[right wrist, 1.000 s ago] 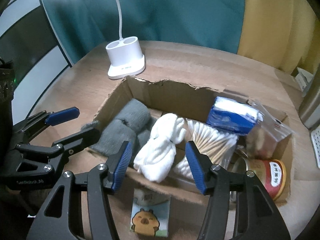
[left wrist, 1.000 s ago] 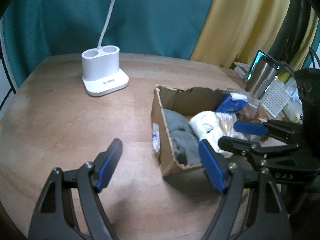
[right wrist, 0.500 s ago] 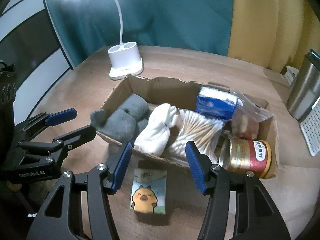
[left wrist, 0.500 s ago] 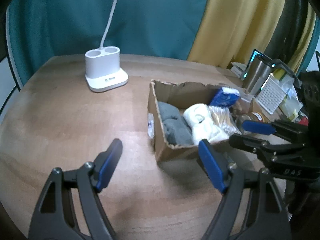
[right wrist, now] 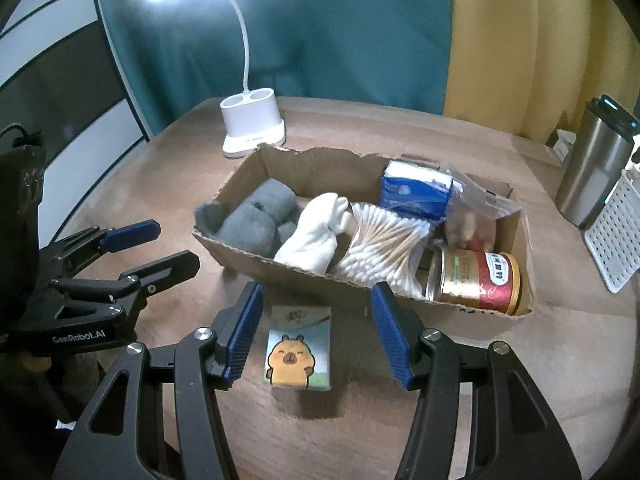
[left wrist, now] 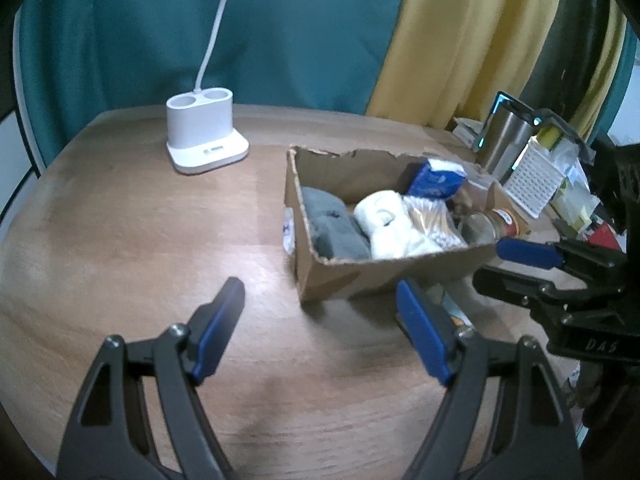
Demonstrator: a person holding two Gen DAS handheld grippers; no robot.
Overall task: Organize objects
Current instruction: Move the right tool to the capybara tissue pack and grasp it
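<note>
A torn cardboard box on the wooden table holds grey socks, white socks, cotton swabs, a blue tissue pack, a plastic bag and a red-gold can. A small pack with a cartoon capybara lies on the table in front of the box, between the fingers of my right gripper, which is open and empty. My left gripper is open and empty, left of the box's near corner; it also shows in the right wrist view.
A white lamp base stands behind the box, its lamp lit. A steel tumbler and a white perforated basket stand at the right. Teal and yellow curtains hang behind the round table.
Both grippers have pulled back and up from the box, so the box looks smaller and farther. The capybara pack has come fully into the right wrist view.
</note>
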